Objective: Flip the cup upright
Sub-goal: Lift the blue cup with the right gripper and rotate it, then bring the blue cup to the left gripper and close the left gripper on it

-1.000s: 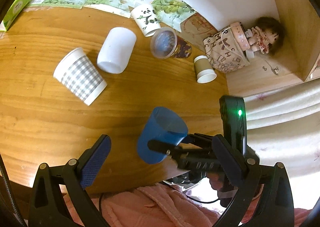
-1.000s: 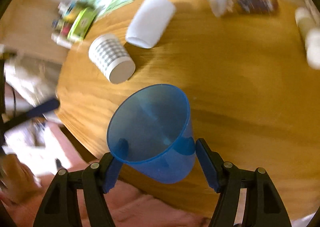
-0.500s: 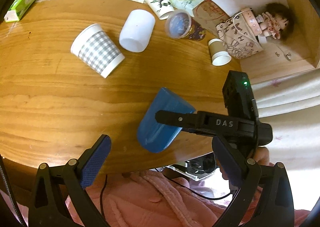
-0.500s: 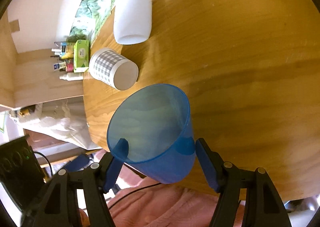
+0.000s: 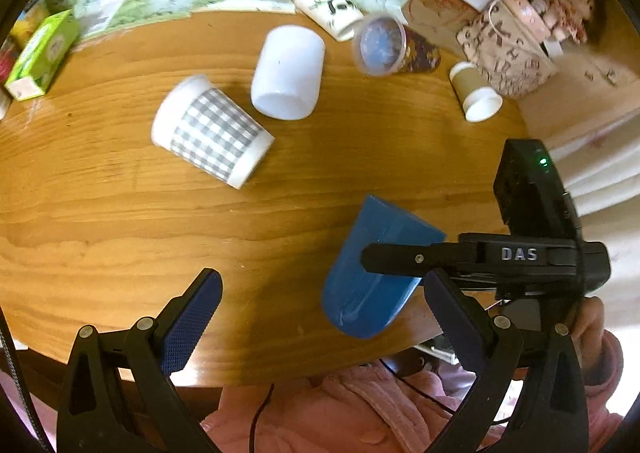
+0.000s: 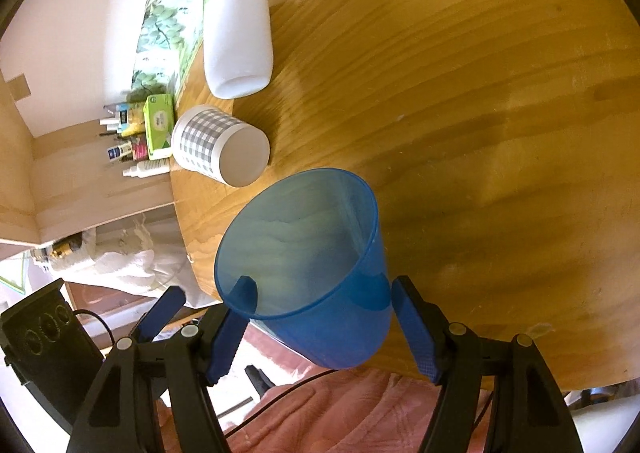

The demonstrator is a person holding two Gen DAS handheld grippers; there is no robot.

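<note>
My right gripper (image 6: 320, 309) is shut on a translucent blue plastic cup (image 6: 308, 261), its fingers clamped on the cup's sides. The cup's open mouth faces away from the camera, over the wooden table's near edge. In the left wrist view the blue cup (image 5: 372, 273) is tilted, held by the right gripper (image 5: 400, 259) from the right, above the table. My left gripper (image 5: 320, 317) is open and empty, low near the table's front edge, just left of and below the cup.
On the wooden table (image 5: 120, 213) lie a checked paper cup (image 5: 212, 133), a white cup (image 5: 288, 73), a panda cup (image 5: 332, 7), a clear lidded cup (image 5: 384, 45) and a small brown cup (image 5: 476, 97). A green box (image 5: 40, 53) and a doll (image 5: 560, 5) sit at the sides.
The right gripper has rotated the blue cup so its mouth swings away from the left camera and its base turns down. The left gripper has stayed open.
</note>
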